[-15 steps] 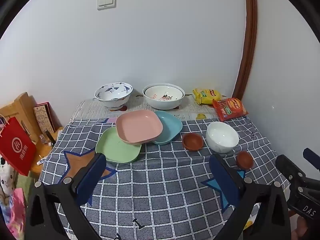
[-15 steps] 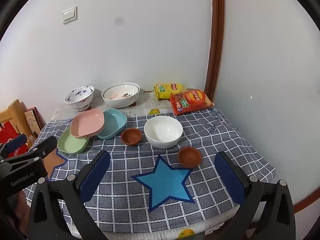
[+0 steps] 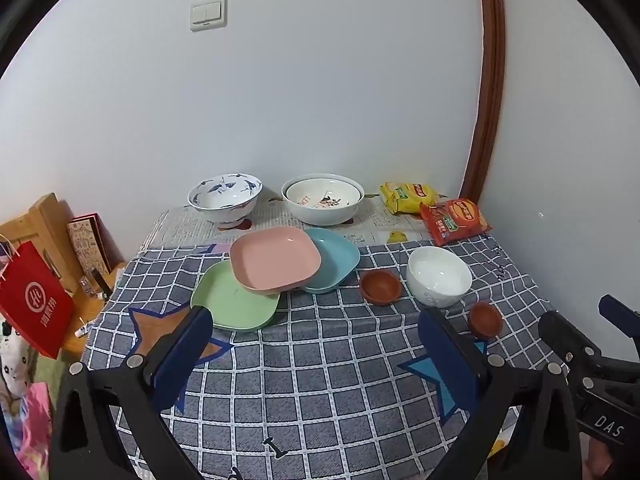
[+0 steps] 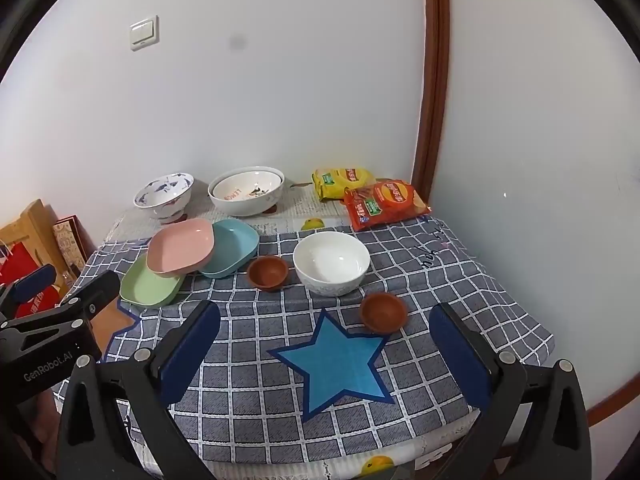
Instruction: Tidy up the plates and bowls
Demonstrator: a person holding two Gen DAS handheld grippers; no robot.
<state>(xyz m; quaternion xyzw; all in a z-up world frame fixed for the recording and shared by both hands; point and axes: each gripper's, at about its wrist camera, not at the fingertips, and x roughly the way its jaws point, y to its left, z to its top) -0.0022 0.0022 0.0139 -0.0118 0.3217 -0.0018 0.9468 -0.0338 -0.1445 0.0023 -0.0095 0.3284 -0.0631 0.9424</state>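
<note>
Left wrist view
Left gripper (image 3: 316,344): jaws stood wide apart with nothing between them, above the near cloth.
Cloth (image 3: 320,380): grey woven check with white grid lines and blue stars.
Plates: three rounded-square, matte ones – pink plate (image 3: 276,259) rested tilted on the green plate (image 3: 232,300) and teal plate (image 3: 334,260).
Brown dishes: far dish (image 3: 380,286) and near dish (image 3: 485,319), small, round, clay-coloured, either side of the glossy white bowl (image 3: 439,276).
Back row: blue-patterned bowl (image 3: 225,197) and wide cream bowl (image 3: 322,199) on newsprint.

Right wrist view
Right gripper (image 4: 326,346): jaws likewise spread wide, empty – over a blue star (image 4: 334,364).
Snack bags: yellow bag (image 4: 342,181) and red bag (image 4: 384,202), crinkled foil, lay at the far right corner.
White bowl: sat mid-table between the two dishes, apart from both.
</note>
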